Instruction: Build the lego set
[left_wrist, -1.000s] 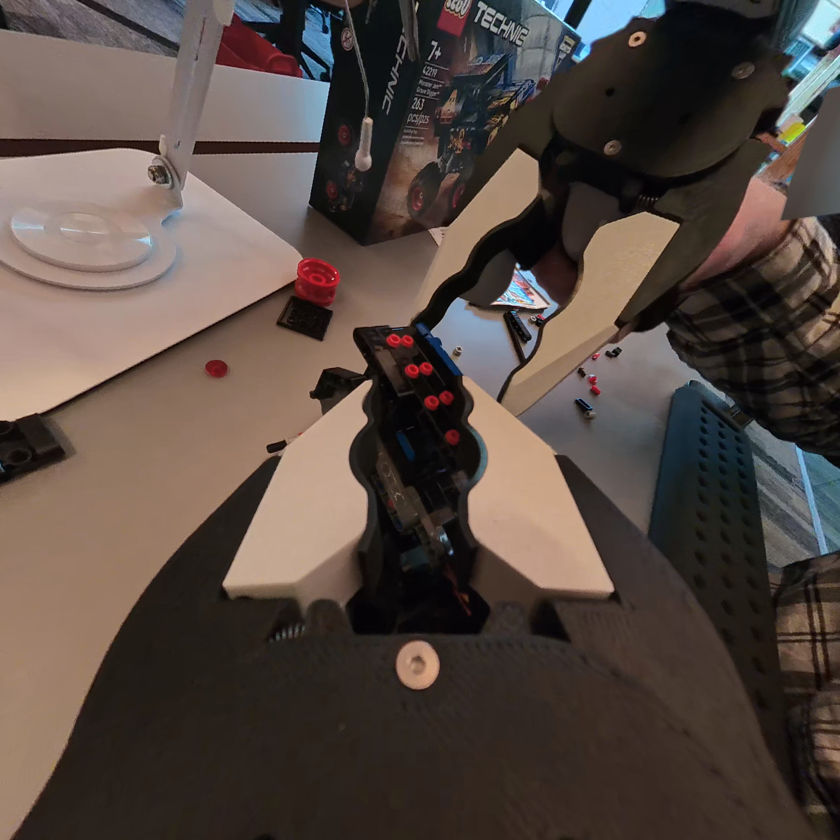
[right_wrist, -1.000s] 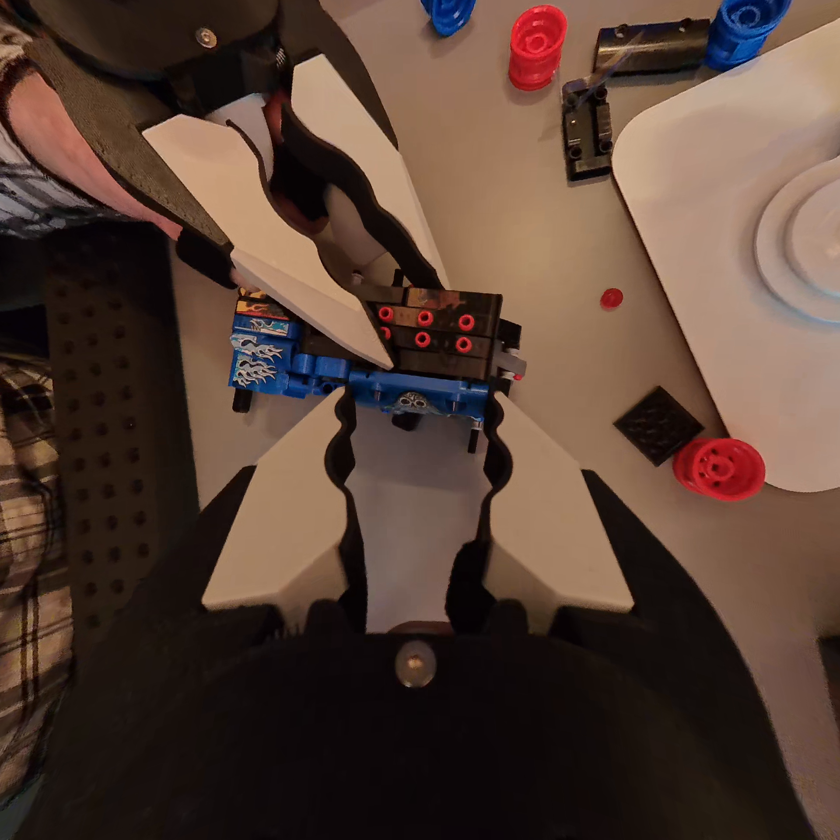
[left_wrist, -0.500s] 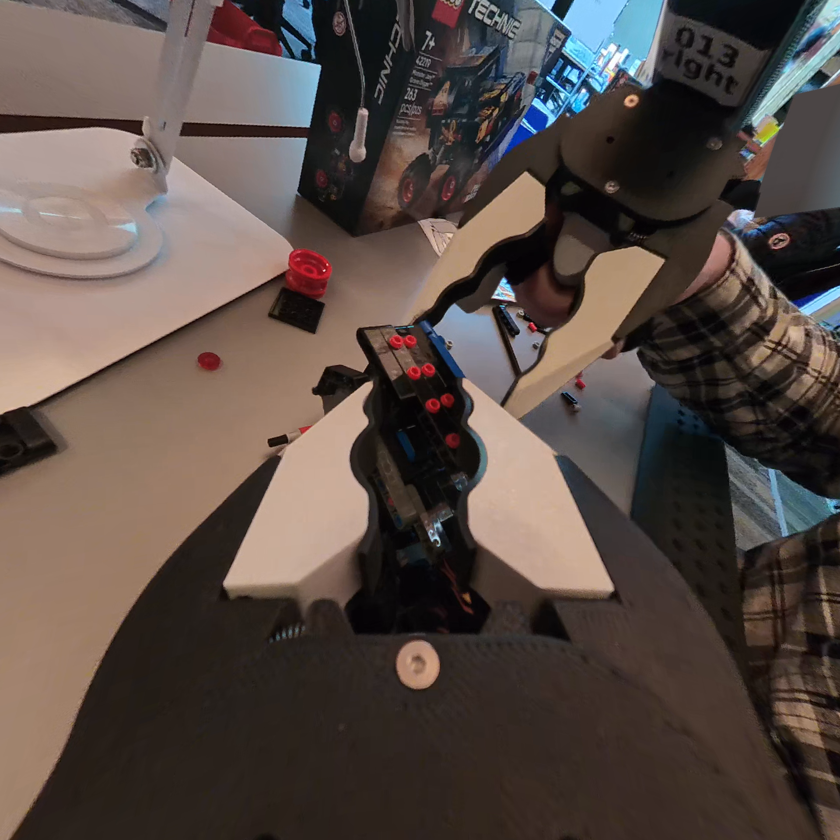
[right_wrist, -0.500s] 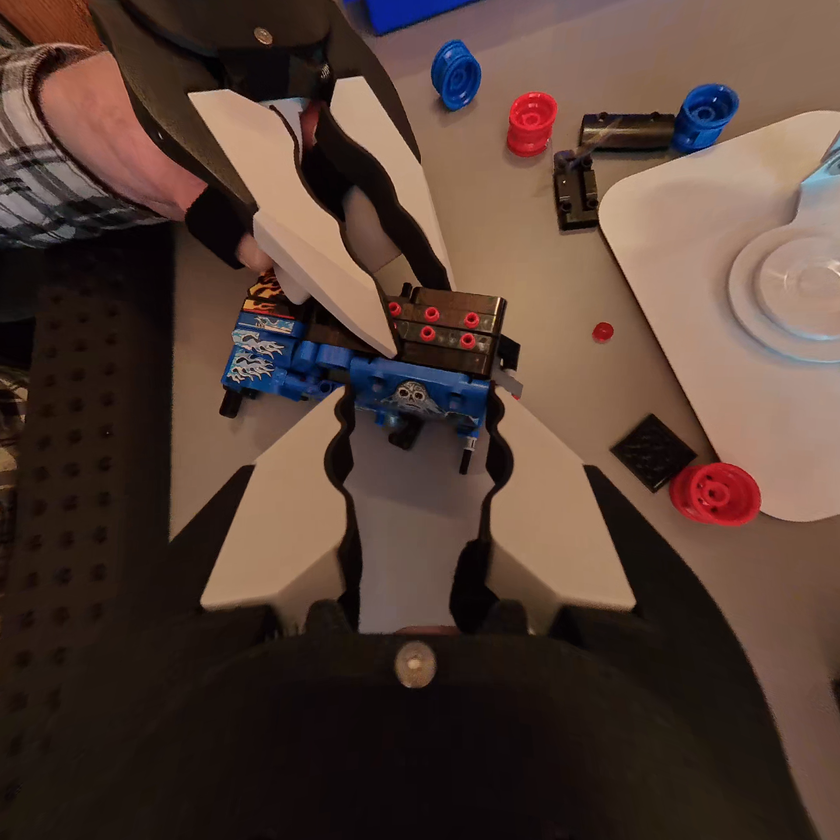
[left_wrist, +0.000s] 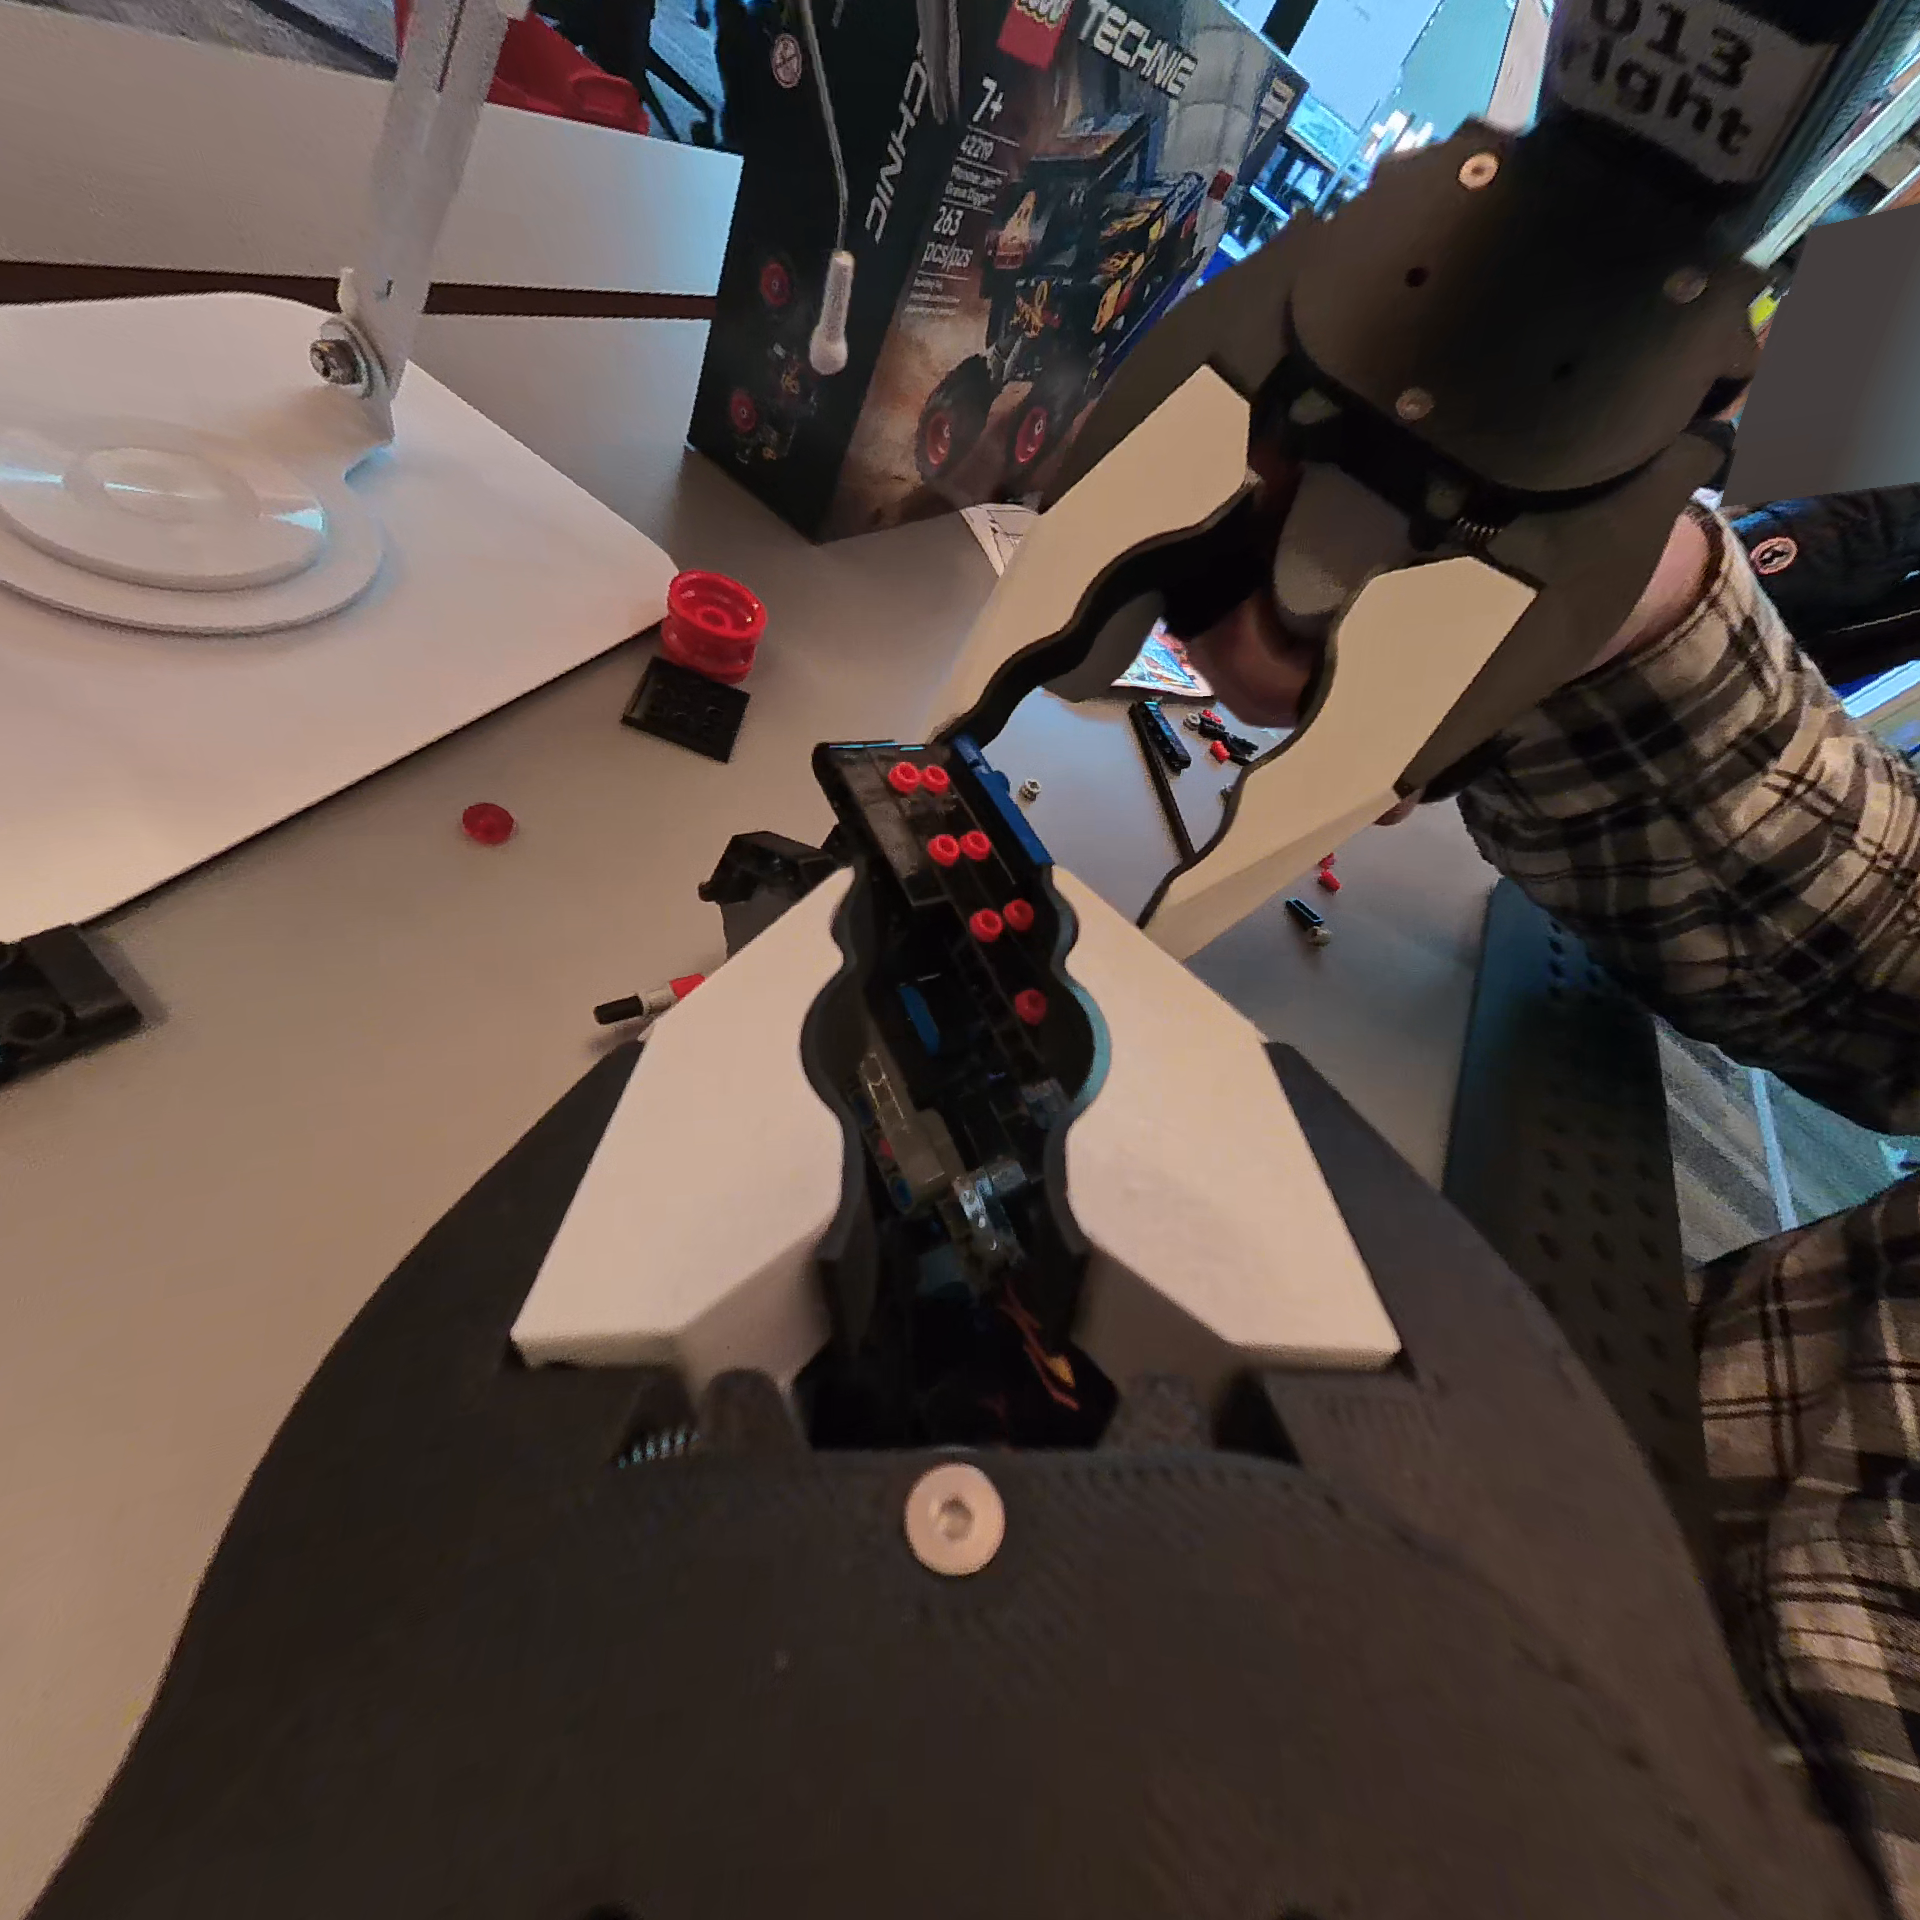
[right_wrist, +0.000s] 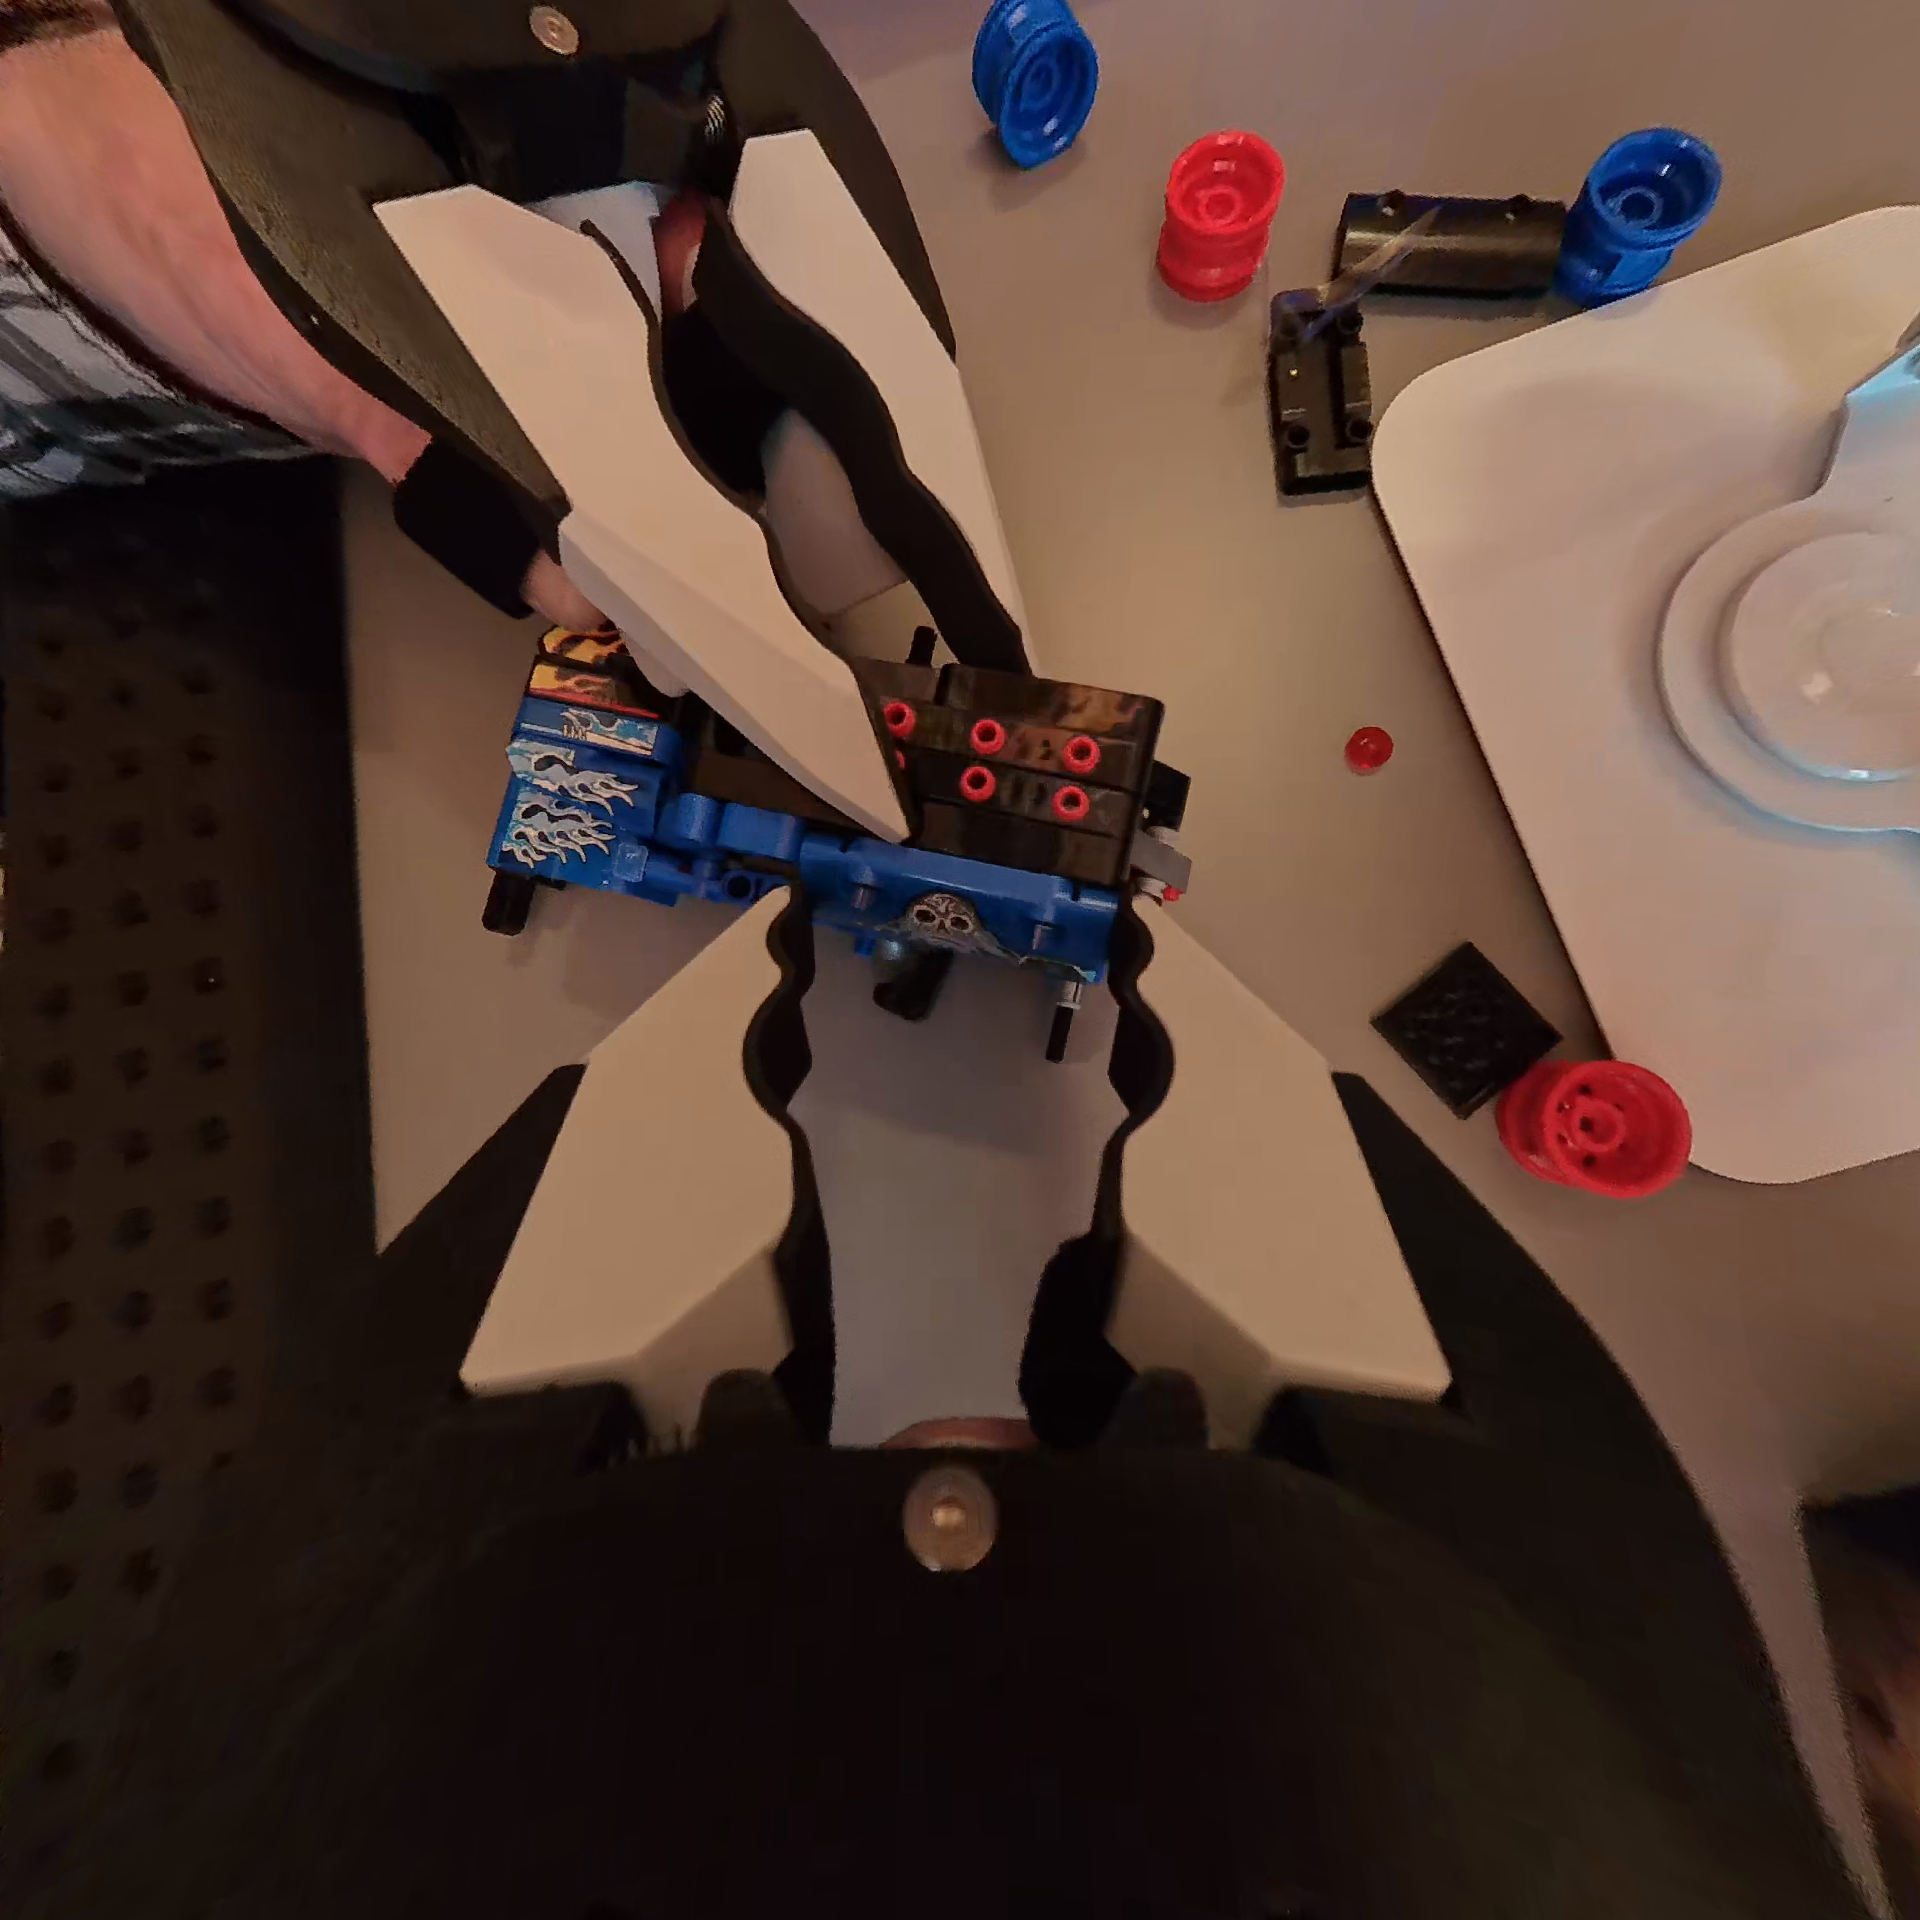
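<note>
The left gripper (left_wrist: 951, 997) stays clamped on the half-built truck body (right_wrist: 831, 810), its jaws closed narrowly around the black-and-blue chassis studded with red pins, holding it just above the bench (right_wrist: 1195, 540) near the edge closest to the person. Over the past second the right gripper (right_wrist: 951, 935) has pulled back a little from the model: its jaws stand wide and empty, tips now just short of the blue side panel with the skull emblem rather than bracketing it, and in the left wrist view it has risen higher above the chassis. That retreat suggests a press or adjustment on the model is finished and the right gripper is free to fetch the next part. Loose wheels wait across the bench: a red hub (right_wrist: 1595, 1127) beside a black plate (right_wrist: 1465, 1029) at the corner of the white lamp base (right_wrist: 1558, 644), with another red hub (right_wrist: 1216, 213) and two blue hubs (right_wrist: 1034, 78) towards the far edge. The set's box (left_wrist: 966, 270) stands at the far side of the bench.
</note>
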